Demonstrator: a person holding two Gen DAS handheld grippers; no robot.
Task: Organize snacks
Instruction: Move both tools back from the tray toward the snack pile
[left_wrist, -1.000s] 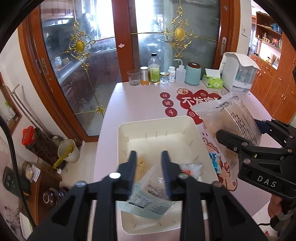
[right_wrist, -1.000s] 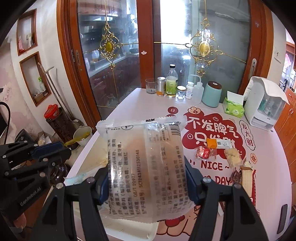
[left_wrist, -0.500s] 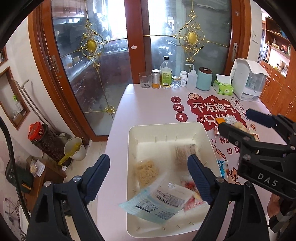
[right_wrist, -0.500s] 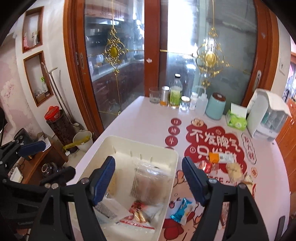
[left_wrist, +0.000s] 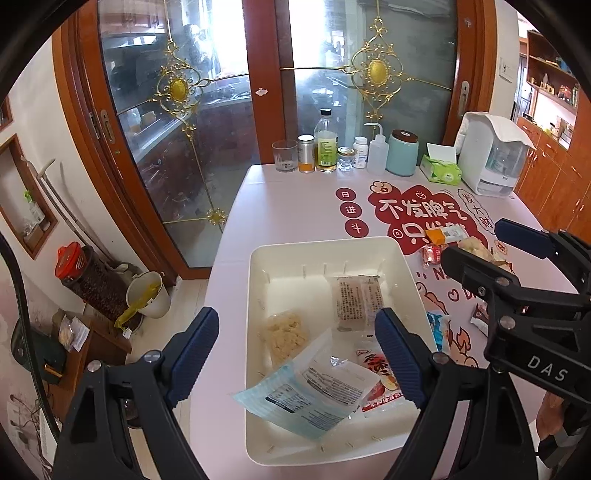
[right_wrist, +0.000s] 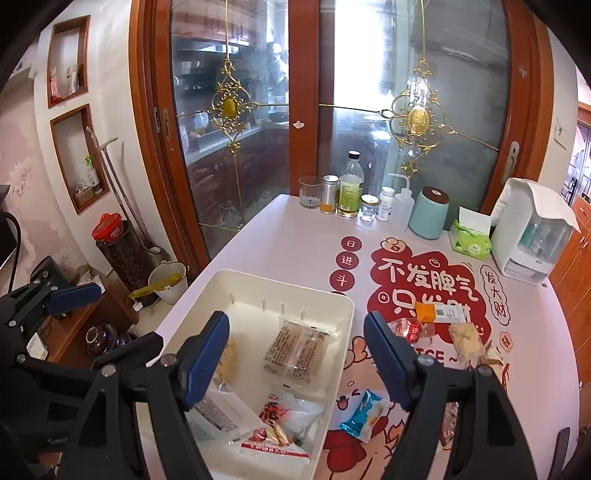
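A cream tray (left_wrist: 325, 243) (right_wrist: 280, 280) sits on the pink table. Inside lie a clear-wrapped brown cake pack (left_wrist: 356, 301) (right_wrist: 297, 349), a pale crumbly snack (left_wrist: 284, 334), a blue-edged packet (left_wrist: 303, 395) and a red-printed packet (right_wrist: 277, 428). My left gripper (left_wrist: 295, 325) hangs open above the tray's near half, holding nothing. My right gripper (right_wrist: 297, 325) is open too, over the tray's right side, with its jaws bare. Loose snacks lie right of the tray: a blue packet (right_wrist: 364, 410), an orange-white bar (right_wrist: 439, 312), a small red packet (right_wrist: 406, 328).
Along the table's far edge stand a glass (left_wrist: 284, 157), bottles (left_wrist: 326, 142), a teal canister (left_wrist: 402, 153), a green tissue box (left_wrist: 441, 171) and a white appliance (left_wrist: 491, 155). Left of the table the floor holds a bucket (left_wrist: 147, 295) and a red-lidded jar (left_wrist: 86, 277).
Both grippers have opened. The blue-edged packet left my left gripper and the clear cake pack left my right one; both now lie in the tray.
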